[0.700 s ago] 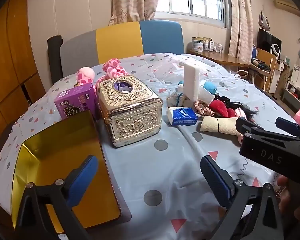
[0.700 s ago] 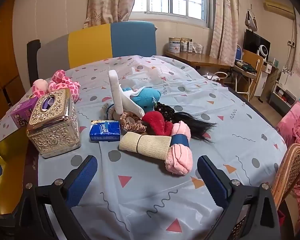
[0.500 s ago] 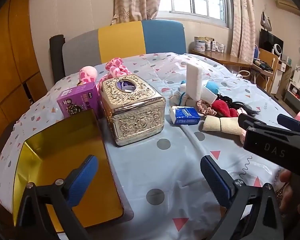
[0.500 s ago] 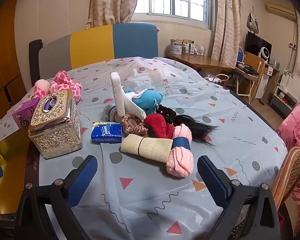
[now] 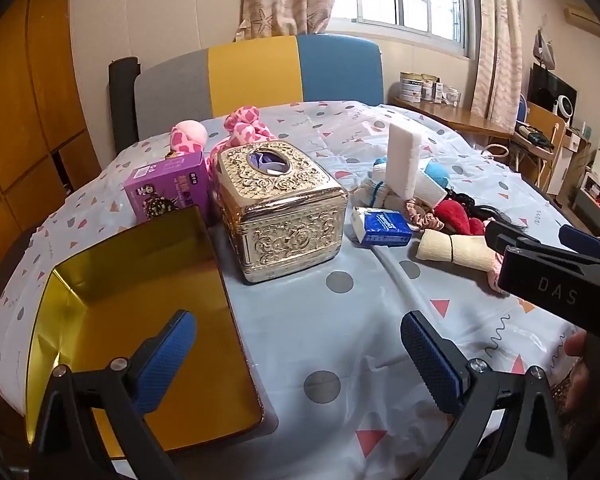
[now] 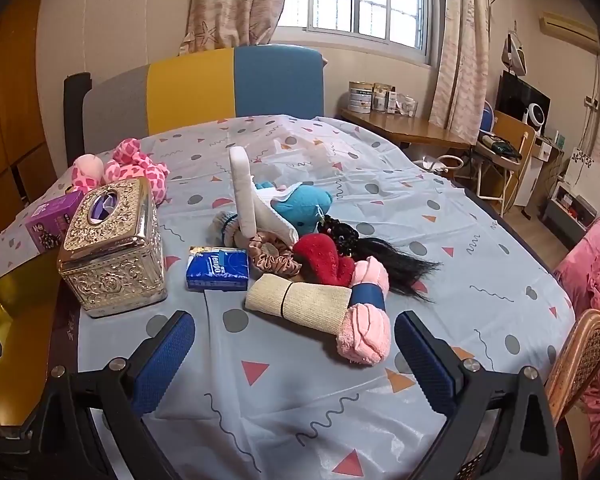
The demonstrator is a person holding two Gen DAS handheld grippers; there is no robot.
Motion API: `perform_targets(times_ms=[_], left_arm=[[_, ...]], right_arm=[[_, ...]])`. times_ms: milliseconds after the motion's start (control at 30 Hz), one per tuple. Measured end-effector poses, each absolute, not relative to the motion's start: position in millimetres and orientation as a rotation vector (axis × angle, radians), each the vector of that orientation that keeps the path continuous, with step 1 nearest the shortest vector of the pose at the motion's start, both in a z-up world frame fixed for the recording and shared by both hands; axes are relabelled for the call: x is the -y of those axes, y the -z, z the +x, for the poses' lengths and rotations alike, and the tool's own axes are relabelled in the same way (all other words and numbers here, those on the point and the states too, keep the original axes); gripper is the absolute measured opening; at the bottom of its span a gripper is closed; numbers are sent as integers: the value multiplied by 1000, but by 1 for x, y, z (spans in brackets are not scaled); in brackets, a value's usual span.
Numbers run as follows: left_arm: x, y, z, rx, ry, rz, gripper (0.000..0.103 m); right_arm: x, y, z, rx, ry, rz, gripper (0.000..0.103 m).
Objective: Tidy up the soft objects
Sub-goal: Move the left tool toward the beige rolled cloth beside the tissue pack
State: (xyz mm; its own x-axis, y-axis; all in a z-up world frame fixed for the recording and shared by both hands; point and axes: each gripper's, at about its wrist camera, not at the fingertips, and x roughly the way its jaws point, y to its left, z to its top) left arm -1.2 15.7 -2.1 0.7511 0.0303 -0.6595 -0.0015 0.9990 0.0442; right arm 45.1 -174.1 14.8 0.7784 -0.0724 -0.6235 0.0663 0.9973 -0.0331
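- Left wrist view: the left hand-held gripper (image 5: 296, 350) hangs with its blue pads spread wide and nothing between them, over the near edge of the worktop (image 5: 340, 308), in front of the ornate gold tissue box (image 5: 280, 208).
- The gold tray (image 5: 140, 320) sits to the left of and nearer than that box; I'd guess it is where the soft things go.
- Right of the box lies a blue tissue pack (image 5: 384, 226); its print is too small to read here. The other gripper's body reads "DAS".
- Right wrist view: the right hand-held gripper (image 6: 294, 350) is spread open and empty too, aimed at the heap to the right of the tissue box (image 6: 114, 248).
- Nearest are the beige cloth roll (image 6: 296, 300) and the pink towel roll (image 6: 366, 320), touching. The beige roll looks the easiest first pick: grip it across its middle and lift straight up so the towel isn't dragged along.
- The tissue pack (image 6: 218, 268) reads "Tempo".
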Motion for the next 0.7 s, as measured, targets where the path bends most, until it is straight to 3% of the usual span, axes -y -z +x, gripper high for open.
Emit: perform_targets(times_ms=[700], left_arm=[[-22, 2, -3, -727, -26, 27, 103]], right_arm=[[176, -22, 50, -664, 74, -22, 102]])
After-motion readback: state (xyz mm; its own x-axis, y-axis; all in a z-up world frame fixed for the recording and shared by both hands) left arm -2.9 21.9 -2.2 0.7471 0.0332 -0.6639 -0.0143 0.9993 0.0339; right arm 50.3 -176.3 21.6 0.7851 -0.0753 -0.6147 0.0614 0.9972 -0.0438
